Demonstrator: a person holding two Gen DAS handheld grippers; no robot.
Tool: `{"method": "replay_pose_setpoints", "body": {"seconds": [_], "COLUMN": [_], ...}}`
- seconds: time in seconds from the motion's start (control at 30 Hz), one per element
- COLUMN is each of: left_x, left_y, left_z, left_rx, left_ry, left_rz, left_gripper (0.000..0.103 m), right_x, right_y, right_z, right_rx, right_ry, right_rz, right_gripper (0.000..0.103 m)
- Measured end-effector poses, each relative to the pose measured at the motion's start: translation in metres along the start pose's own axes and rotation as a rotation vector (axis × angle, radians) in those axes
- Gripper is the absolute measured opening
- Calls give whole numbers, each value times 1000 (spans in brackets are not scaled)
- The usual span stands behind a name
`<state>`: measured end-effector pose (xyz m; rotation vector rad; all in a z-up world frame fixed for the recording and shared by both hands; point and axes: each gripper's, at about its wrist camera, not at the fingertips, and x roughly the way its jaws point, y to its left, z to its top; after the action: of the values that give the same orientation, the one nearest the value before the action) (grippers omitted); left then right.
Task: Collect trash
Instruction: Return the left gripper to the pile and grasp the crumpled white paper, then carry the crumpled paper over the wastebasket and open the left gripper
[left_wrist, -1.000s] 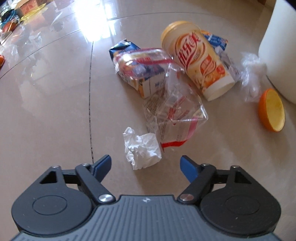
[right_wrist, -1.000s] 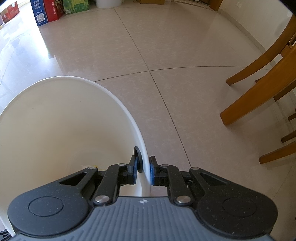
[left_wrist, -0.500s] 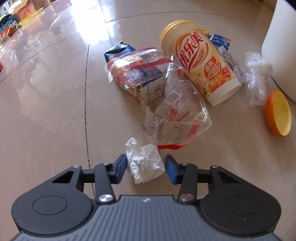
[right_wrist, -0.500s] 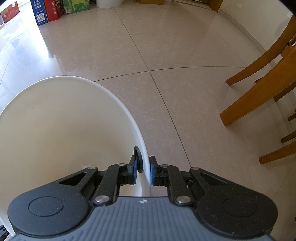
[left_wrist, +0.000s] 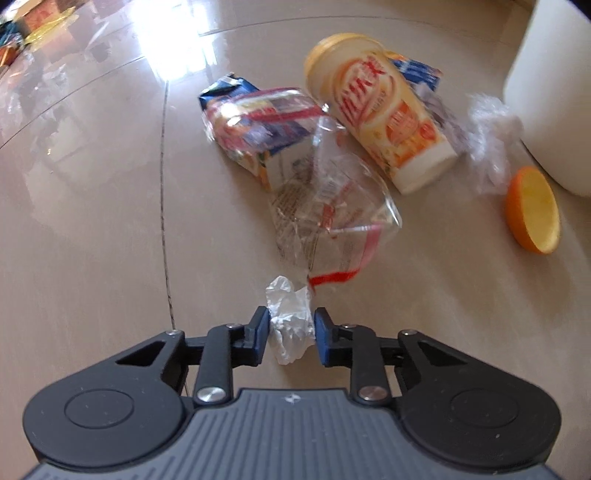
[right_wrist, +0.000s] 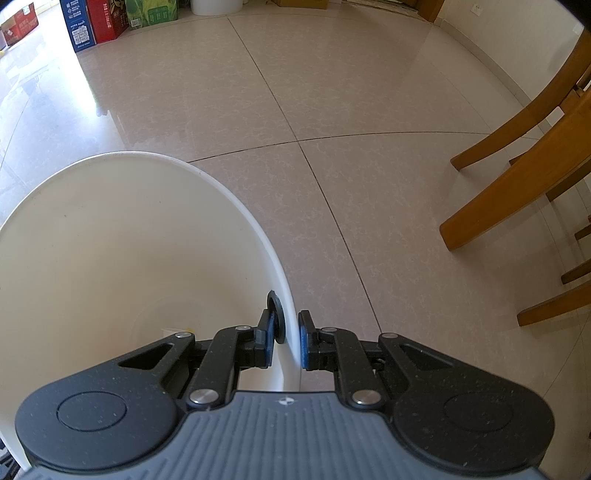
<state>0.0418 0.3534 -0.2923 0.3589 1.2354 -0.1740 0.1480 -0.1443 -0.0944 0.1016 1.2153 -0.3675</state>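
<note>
On the floor, left tool (left_wrist: 290, 332) is closing on crumpled tissue (left_wrist: 288, 319); right tool (right_wrist: 286, 341) clamps bin rim (right_wrist: 284, 280).

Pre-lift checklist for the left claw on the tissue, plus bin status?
1. Crumpled tissue between the left claw pads: ok, jaws closing on it.
2. Firm grip: cannot tell.
3. Clear wrapper free of the tissue: not ok, its red edge touches the wad.
4. Right claw clamped on the white bin rim: ok.
5. Bin has room: ok, nearly empty.
6. Orange peel out of the way: ok.
</note>
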Motion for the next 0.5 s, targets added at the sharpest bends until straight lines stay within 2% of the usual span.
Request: {"method": "replay_pose_setpoints", "body": {"seconds": [0.27, 0.4, 0.5], "left_x": [-26, -48, -74], "left_y": [-16, -30, -44], "left_z": [-11, -2, 12], "left_rx": [19, 90, 152], "left_ry": [36, 86, 83], "left_rz": [-83, -121, -171], "left_gripper": [24, 24, 24], "right_x": [0, 0, 0], "right_y": [0, 1, 0], "right_z": [0, 0, 0], "right_rx": [5, 5, 6], "right_ry": [1, 2, 2], "right_rz": [0, -1, 0], "right_gripper": [16, 16, 16]}}
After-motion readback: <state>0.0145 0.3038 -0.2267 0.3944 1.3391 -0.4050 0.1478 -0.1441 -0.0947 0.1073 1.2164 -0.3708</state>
